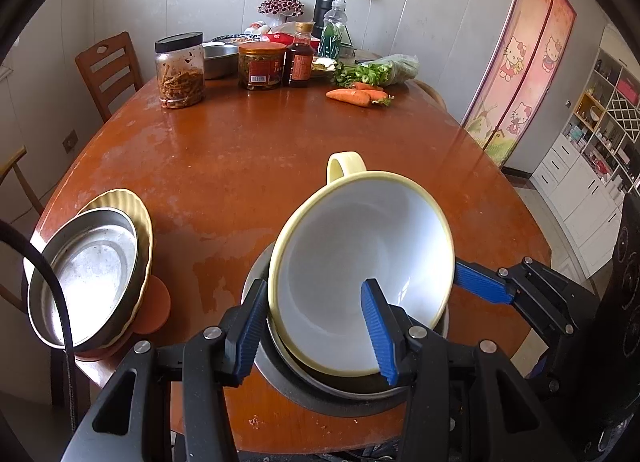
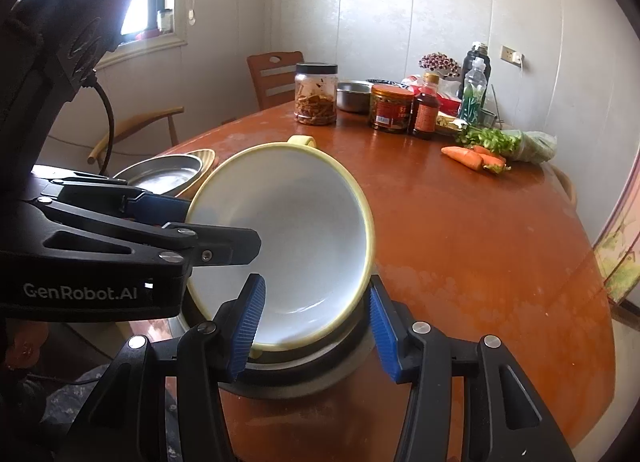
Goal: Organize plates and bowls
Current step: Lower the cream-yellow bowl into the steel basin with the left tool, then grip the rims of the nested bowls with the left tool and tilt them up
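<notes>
**Both grippers clamped on the tilted bowl**

We have the white bowl [image 1: 360,262] with its pale yellow rim and handle held at the near edge of the brown table [image 1: 240,166], tipped so its mouth faces us. Its lower edge sits inside a steel pan [image 1: 320,386] that rests on the table beneath it.

Our left gripper [image 1: 316,336] is clenched on the bowl's near-left rim, one blue pad outside the wall and the other inside. Our right gripper [image 2: 316,332] grasps the bowl's near-right rim the same way, one pad inside the bowl and one outside.

To the left, close to the table's edge, a second steel pan [image 1: 90,278] lies nested in a yellow fluted plate [image 1: 140,214], with an orange mat under them.

At the far end of the table stand jars [image 1: 180,70], a sauce bottle [image 1: 299,56] and a plastic bottle, with carrots [image 1: 352,96] and a bag of greens to their right. A wooden chair [image 1: 108,70] stands at the far left.
</notes>
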The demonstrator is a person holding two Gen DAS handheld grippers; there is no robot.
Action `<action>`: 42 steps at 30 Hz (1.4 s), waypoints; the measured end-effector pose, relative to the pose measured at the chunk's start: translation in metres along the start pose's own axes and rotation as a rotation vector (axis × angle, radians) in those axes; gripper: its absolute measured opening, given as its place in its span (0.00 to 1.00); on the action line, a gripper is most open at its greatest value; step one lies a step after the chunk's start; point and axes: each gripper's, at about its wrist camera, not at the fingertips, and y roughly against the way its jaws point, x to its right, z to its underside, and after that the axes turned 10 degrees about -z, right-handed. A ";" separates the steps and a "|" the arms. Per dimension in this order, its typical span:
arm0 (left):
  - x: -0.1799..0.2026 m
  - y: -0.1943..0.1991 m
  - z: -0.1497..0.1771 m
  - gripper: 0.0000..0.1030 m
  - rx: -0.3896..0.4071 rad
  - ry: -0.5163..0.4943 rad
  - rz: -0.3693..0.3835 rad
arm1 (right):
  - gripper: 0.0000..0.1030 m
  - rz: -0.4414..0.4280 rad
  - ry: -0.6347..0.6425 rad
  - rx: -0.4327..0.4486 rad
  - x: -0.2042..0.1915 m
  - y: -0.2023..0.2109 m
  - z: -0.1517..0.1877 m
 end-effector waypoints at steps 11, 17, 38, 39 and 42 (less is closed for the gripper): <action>0.001 0.003 0.002 0.46 0.005 -0.003 -0.012 | 0.52 -0.003 0.000 0.000 0.000 0.001 0.002; 0.000 0.004 0.002 0.46 0.005 0.005 -0.004 | 0.53 -0.025 -0.027 -0.004 0.003 0.003 0.002; -0.004 0.019 0.001 0.53 0.036 0.024 -0.029 | 0.61 -0.015 -0.059 0.022 0.007 0.014 0.002; -0.005 0.020 0.002 0.53 0.038 0.025 -0.032 | 0.62 -0.017 -0.060 0.024 0.007 0.015 0.001; -0.006 0.022 0.002 0.55 0.043 0.030 -0.037 | 0.65 -0.015 -0.062 0.032 0.007 0.019 0.002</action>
